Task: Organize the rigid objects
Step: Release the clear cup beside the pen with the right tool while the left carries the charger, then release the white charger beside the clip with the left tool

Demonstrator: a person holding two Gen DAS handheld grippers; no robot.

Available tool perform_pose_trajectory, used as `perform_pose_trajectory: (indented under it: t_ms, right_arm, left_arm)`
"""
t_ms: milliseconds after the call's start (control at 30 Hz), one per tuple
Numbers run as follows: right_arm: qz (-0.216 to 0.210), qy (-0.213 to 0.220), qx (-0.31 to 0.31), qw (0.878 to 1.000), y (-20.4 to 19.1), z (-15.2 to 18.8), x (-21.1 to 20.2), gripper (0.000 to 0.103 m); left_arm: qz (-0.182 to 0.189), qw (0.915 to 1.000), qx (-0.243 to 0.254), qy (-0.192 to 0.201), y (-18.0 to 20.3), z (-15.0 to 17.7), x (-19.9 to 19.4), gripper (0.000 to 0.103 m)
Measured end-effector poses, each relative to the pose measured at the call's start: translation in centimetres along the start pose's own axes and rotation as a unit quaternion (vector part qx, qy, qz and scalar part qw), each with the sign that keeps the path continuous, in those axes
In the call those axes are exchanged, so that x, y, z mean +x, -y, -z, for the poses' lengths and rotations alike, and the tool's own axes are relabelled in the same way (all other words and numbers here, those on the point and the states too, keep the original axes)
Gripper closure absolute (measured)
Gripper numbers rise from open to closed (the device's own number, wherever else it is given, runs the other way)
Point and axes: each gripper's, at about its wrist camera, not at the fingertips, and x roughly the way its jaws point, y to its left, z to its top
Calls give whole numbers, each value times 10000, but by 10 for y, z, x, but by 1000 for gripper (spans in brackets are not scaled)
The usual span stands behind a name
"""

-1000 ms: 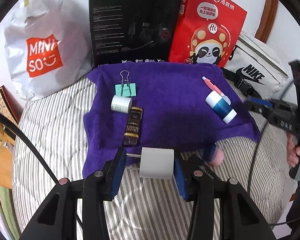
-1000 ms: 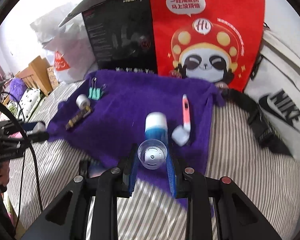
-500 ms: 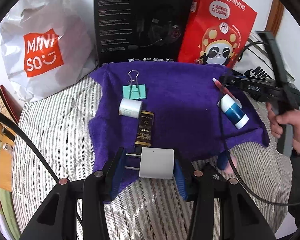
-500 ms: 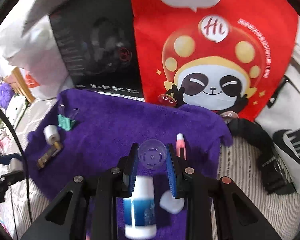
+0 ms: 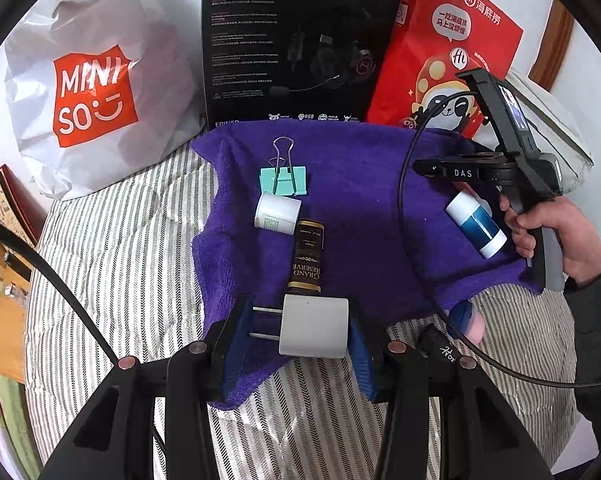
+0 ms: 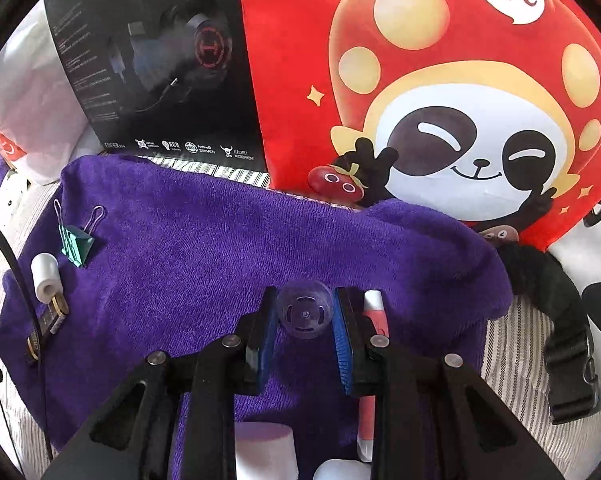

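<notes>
With a white plug adapter (image 5: 314, 332) gripped in the left gripper (image 5: 300, 334) and a clear round cap (image 6: 305, 310) in the right gripper (image 6: 305, 326), both are held above the purple towel (image 5: 364, 208), where careful placement beside the lined-up items seems called for next.

White plug adapter (image 5: 314, 332), prongs pointing left, over purple towel's (image 5: 360, 208) near edge. Clear round cap (image 6: 305, 314) above towel centre. On towel: mint binder clip (image 5: 283, 180), white roll (image 5: 277, 213), dark sachet (image 5: 307, 258), blue/white bottle (image 5: 475, 225), pink pen (image 6: 374, 316), all lying flat.
</notes>
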Motion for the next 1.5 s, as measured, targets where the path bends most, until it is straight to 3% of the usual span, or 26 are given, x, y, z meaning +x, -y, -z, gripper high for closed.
perform_pose_trajectory:
  t_ms: [100, 200, 233, 600, 1033, 1300, 1500]
  right_arm:
    - [-35, -31, -23, 10000, 4, 0, 0, 72]
    - [-168, -58, -56, 9998, 2, -2, 1, 49]
    - [-134, -51, -83, 9999, 2, -2, -1, 48]
    - [-44, 125, -188, 9997, 8, 15, -54, 48]
    - [-136, 299, -91, 9994, 12, 75, -103, 48]
    - [-318, 445, 256, 9982, 22, 110, -130, 48]
    - [-420, 351, 419, 9976, 24, 139, -138, 48]
  left_arm:
    - [22, 10000, 19, 9, 1, -1, 0, 60]
    - [59, 10000, 49, 37, 2, -2, -1, 60]
    - [41, 10000, 59, 30, 3, -2, -1, 60]
    - [74, 9998, 183, -76, 15, -8, 8, 60]
    - [438, 9989, 155, -66, 32, -33, 33, 60]
    - [54, 9991, 420, 2, 44, -56, 70, 60]
    - [-27, 9993, 367, -45, 44, -72, 92, 60]
